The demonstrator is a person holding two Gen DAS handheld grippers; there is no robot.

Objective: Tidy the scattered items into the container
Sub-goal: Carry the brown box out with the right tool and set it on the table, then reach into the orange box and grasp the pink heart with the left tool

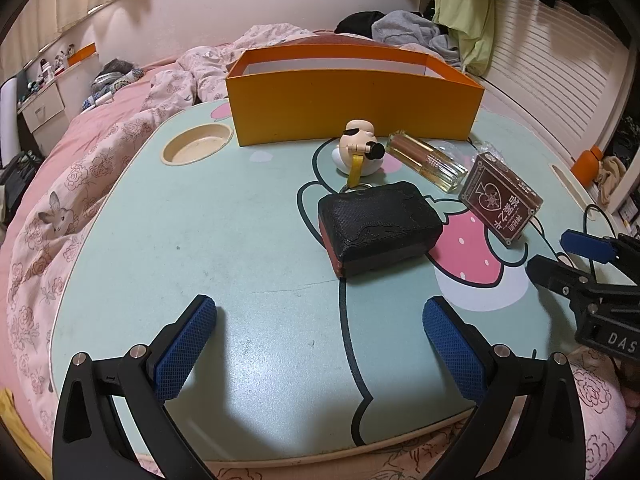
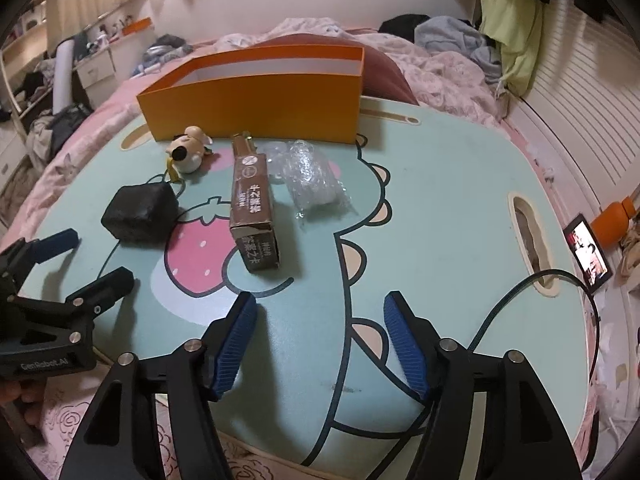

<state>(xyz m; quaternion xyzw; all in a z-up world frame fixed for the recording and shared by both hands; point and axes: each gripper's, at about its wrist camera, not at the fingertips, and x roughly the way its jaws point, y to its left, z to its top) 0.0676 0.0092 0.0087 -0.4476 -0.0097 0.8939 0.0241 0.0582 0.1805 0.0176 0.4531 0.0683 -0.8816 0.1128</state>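
Both grippers are hovering over the table: left gripper and right gripper are standing wide apart, grasping nothing. 5 items are lying before the orange box.

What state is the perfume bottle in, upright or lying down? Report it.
Lying down: the perfume bottle rests on its side on the table, black cap toward the figurine.

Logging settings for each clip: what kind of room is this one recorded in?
Most likely a bedroom. A mint-green cartoon-printed lap table stands on a bed with a pink floral quilt; loose clothes are heaped behind it, and a white bedside drawer unit with small clutter stands to one side.
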